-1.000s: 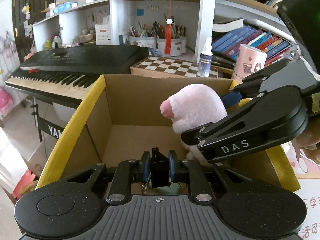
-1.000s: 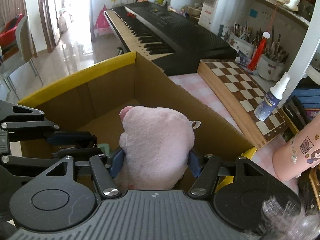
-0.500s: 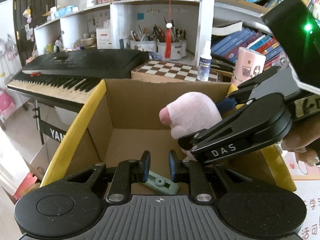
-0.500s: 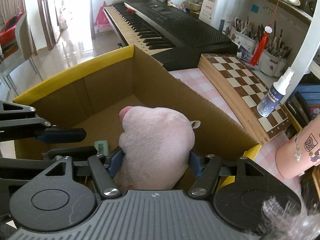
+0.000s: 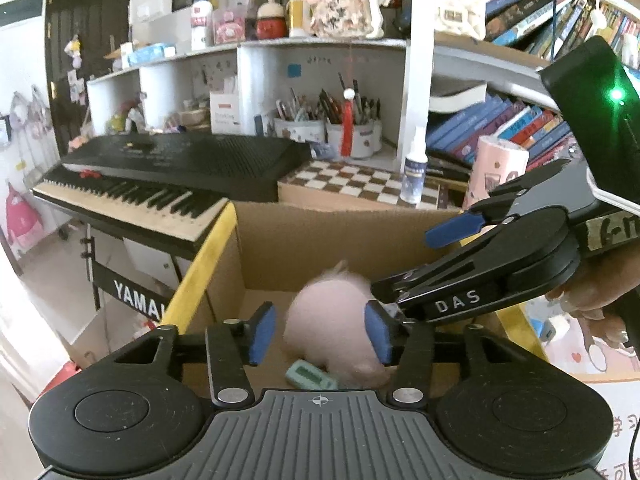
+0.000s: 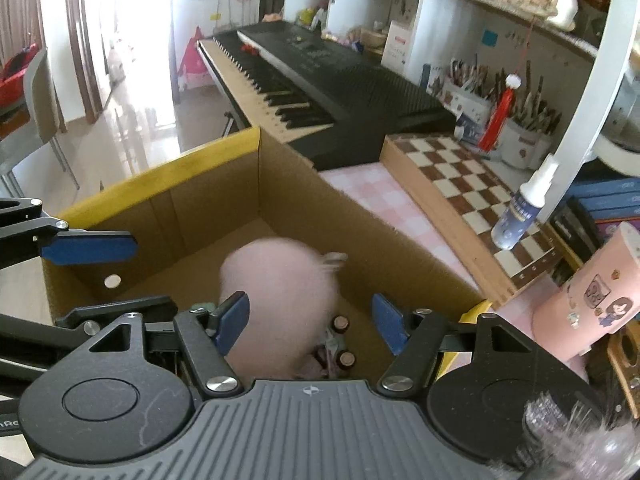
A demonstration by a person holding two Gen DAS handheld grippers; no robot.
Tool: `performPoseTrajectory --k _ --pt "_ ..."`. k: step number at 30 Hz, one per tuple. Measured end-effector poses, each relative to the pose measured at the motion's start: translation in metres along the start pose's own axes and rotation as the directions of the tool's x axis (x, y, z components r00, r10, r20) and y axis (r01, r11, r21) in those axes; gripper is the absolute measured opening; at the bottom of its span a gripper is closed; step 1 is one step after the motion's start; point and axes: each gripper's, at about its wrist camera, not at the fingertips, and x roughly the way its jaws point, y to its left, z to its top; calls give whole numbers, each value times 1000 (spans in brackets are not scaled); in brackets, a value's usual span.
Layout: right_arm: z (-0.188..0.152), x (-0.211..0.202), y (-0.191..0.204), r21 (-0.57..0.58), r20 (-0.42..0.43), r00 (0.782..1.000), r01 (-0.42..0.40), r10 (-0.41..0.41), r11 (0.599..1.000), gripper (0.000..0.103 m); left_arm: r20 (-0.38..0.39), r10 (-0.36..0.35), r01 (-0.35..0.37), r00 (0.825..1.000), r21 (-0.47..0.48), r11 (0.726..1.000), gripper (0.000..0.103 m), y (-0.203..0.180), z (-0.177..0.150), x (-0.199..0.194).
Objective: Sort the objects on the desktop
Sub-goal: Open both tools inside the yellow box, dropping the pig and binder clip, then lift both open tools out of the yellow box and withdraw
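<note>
A pink plush toy [image 6: 280, 292] shows blurred inside the cardboard box with the yellow rim [image 6: 160, 172], low between the fingers of my right gripper [image 6: 309, 321]. Those jaws stand open and the right pad is clear of the plush. In the left wrist view the plush [image 5: 332, 320] lies deep in the box [image 5: 200, 272] beside a small green item [image 5: 308, 376] on the floor. My left gripper [image 5: 320, 334] hangs above them, its jaws opening, with nothing gripped. The right gripper [image 5: 420, 260] reaches in from the right.
A black keyboard [image 5: 180, 160] stands left of the box. Behind the box are a chessboard [image 5: 360, 180], a spray bottle [image 5: 414, 168], a pink cup [image 5: 496, 164] and shelves with pen pots and books. A small toy with brown round ends [image 6: 340, 340] lies in the box.
The left gripper let go of a small dark thing and its jaws spread apart. The plush left the right gripper's pads and dropped lower into the box. Both grippers rose a little.
</note>
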Motion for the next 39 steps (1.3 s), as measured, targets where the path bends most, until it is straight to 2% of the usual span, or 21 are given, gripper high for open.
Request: performPoseTrajectory --k 10,19,25,33,39 --pt "-5 -44 5 63 110 993 40 -47 997 66 54 6 -6 999 -6 1000 60 2 2 -21" --pt "-21 -85 11 163 189 975 88 -118 983 66 87 -3 4 996 -13 1000 64 10 -2 -38" --pt "-40 -109 20 248 206 961 129 -182 960 66 101 -11 12 995 -13 1000 65 17 -9 -53" --pt "-68 -133 43 377 213 939 175 -269 909 66 109 -3 6 994 -31 1000 70 32 -24 -78" --pt "-87 -146 72 417 201 934 192 -296 889 66 112 -6 12 994 -47 999 71 36 -36 -98"
